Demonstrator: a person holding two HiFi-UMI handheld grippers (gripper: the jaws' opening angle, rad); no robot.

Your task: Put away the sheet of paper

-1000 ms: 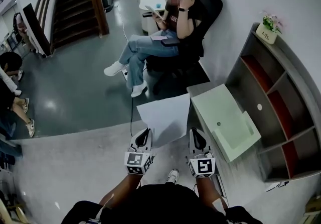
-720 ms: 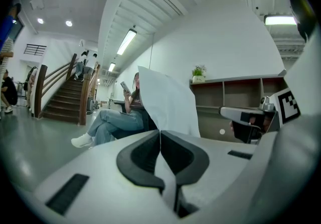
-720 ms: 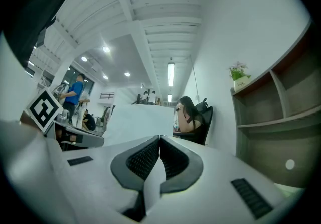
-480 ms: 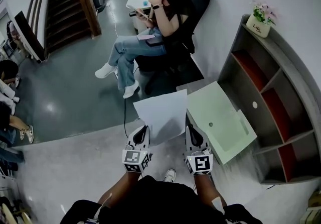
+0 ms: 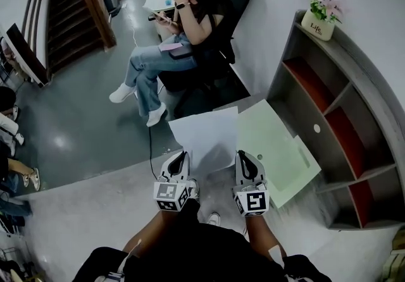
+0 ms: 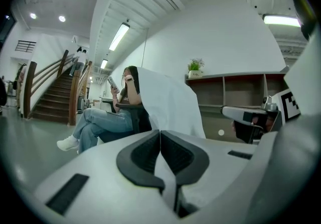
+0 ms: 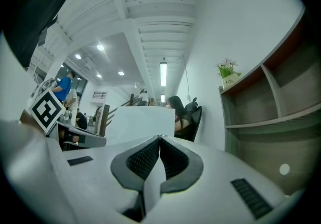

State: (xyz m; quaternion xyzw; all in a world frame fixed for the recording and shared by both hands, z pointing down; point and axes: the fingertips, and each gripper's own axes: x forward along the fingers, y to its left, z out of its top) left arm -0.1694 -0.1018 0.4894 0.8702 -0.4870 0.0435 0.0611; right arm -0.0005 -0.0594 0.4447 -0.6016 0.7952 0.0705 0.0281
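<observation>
my left gripper and right gripper are both clamped shut on the near edge of the paper, one near each corner. the sheet stretches out ahead of me above the floor, its right edge just beside the pale green surface, with the shelf beyond that.

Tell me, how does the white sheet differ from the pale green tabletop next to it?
The sheet of paper is white; the tabletop is pale green. The sheet is held in the air, its near edge pinched by the left hand-held gripper and the right hand-held gripper; the tabletop stands beside the shelf unit. The sheet bends a little; the tabletop lies flat. Both are pale and four-cornered.
</observation>
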